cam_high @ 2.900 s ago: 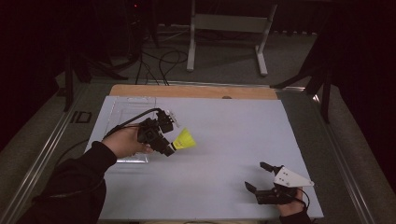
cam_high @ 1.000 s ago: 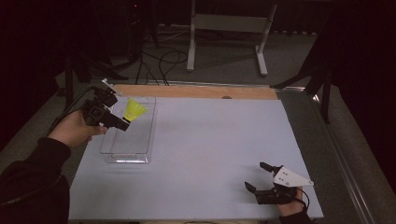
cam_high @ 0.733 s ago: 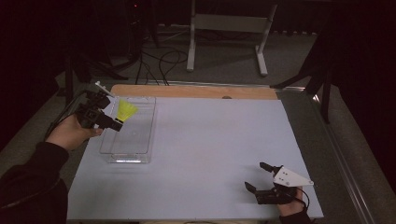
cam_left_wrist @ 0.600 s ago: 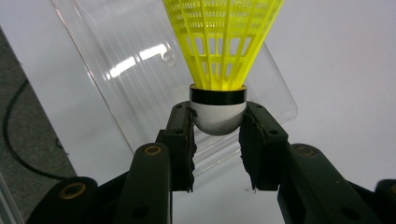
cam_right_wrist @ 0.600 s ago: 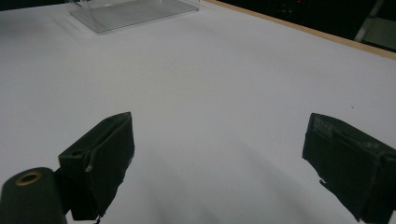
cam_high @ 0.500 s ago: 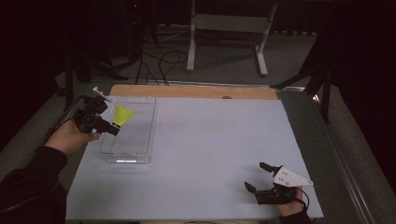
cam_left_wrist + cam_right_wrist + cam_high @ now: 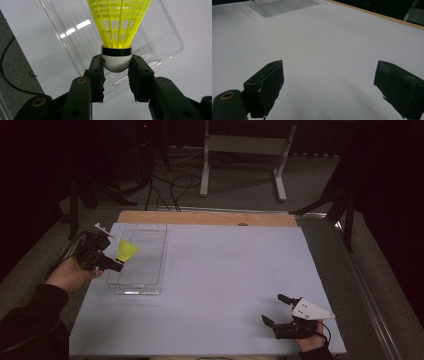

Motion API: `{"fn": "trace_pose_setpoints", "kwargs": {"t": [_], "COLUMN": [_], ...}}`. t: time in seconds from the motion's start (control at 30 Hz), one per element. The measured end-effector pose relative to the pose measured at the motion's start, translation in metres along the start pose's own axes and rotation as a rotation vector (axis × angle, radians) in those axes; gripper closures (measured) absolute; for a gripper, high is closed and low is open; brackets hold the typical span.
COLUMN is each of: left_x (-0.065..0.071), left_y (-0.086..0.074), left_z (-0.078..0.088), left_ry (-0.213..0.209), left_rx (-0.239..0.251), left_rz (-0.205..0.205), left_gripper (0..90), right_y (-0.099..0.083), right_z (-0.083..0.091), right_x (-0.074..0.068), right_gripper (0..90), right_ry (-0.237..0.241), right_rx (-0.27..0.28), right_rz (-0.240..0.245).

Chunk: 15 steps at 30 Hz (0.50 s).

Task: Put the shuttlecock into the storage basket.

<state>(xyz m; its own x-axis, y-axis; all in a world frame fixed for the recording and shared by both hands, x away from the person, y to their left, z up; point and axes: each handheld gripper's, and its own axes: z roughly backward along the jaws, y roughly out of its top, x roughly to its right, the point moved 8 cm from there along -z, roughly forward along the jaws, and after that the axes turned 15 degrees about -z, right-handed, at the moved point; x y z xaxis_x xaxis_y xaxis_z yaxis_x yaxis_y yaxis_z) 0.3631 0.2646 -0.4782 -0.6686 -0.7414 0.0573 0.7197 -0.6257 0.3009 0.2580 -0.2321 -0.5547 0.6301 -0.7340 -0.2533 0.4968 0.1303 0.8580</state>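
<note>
Gripping the yellow shuttlecock [image 7: 117, 32] by its cork over the clear tray [image 7: 150, 280], your left gripper [image 7: 116, 75] is clamped; your right gripper [image 7: 329, 87] rests on the worktop [image 7: 225, 265], jaws apart.

One yellow shuttlecock [image 7: 127, 251] is in sight, over the left wall of the clear plastic tray [image 7: 150, 270]. There is one such tray. Two grippers are counted: the left gripper [image 7: 112, 266] just left of the tray and the right gripper [image 7: 278, 310] well apart from it, each with two black jaws. Beyond the tray, on the dim floor, there seems to be one metal stand [image 7: 243, 145].
</note>
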Motion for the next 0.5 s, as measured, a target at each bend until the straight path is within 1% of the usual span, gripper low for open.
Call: {"fn": "trace_pose_setpoints", "kwargs": {"t": [0.1,0.2,0.27,0.3,0.37,0.4,0.43,0.5], "left_x": [-0.001,-0.001,-0.003,-0.003,-0.004,-0.004,-0.003,-0.003], "left_y": [-0.005,-0.009,-0.011,-0.012,-0.015,-0.015,-0.017,-0.018], "left_z": [-0.005,-0.009,-0.012,-0.013,-0.015,-0.015,-0.018,-0.02], "left_ry": [-0.006,-0.001,0.018,0.02,0.028,0.028,0.028,0.032], "left_rx": [-0.013,-0.03,-0.044,-0.049,-0.064,-0.064,-0.08,-0.096], "left_rz": [-0.002,-0.014,-0.015,-0.023,-0.027,-0.027,-0.04,-0.05], "left_gripper": [66.3,66.3,66.2,66.2,66.3,66.2,66.2,66.2], "right_y": [0.0,0.0,-0.001,-0.001,-0.001,-0.001,-0.001,-0.001], "right_z": [-0.001,-0.001,-0.001,-0.001,-0.001,-0.001,-0.001,-0.001], "right_x": [0.0,0.0,0.0,0.001,0.0,0.0,0.0,0.001], "right_gripper": [9.3,9.3,9.3,9.3,9.3,9.3,9.3,9.3], "right_ry": [0.001,0.001,0.001,0.001,0.0,0.001,0.001,0.0], "right_rx": [-0.001,-0.001,-0.003,-0.003,-0.004,-0.004,-0.005,-0.005], "right_rz": [-0.003,-0.003,-0.006,-0.007,-0.008,-0.008,-0.009,-0.011]}}
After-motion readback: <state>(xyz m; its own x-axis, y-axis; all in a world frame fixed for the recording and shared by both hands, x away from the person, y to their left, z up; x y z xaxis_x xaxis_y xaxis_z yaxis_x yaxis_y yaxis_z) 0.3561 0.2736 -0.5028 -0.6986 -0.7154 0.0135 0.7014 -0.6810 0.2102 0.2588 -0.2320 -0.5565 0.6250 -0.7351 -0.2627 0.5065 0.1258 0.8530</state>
